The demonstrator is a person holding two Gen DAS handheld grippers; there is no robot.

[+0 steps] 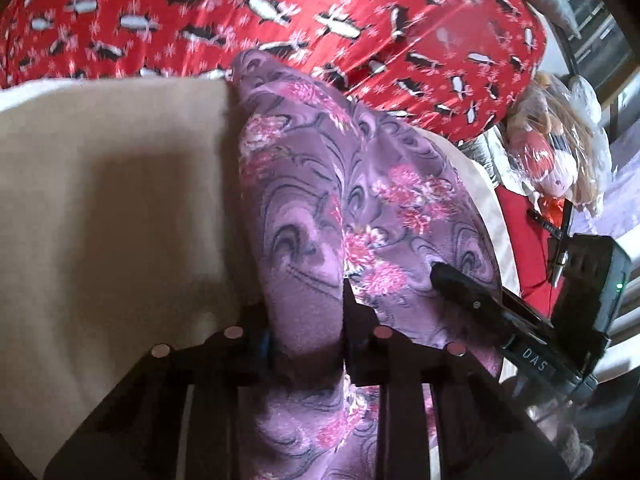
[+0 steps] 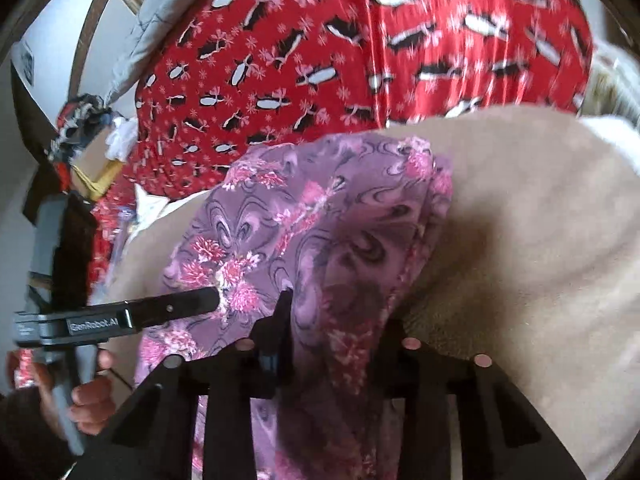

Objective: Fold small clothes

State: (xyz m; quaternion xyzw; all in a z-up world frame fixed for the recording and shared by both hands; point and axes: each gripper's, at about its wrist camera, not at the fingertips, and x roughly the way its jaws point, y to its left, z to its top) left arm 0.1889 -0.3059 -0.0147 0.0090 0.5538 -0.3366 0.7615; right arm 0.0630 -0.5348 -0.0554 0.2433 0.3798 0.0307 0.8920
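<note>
Purple floral garment [image 1: 320, 184] lies bunched on the beige blanket [image 1: 112, 200], its lower end cut off at 6 o'clock in both wrist views, and the red penguin-print cloth [image 1: 280, 20] behind it at 12 is motion-blurred. Left gripper [image 1: 304, 344] has its jaws closed down on a thick fold of that garment; right gripper [image 2: 332, 352] is likewise pinched on a fold, though its far finger is hidden under the fabric. Legible text: "GenRobot.AI" on the left gripper's finger at 9 o'clock in the right view, partial "DAS" on the right gripper [image 1: 532, 356] at 4 o'clock in the left view; a hand [image 2: 86, 392] at 8 o'clock holds its handle.
</note>
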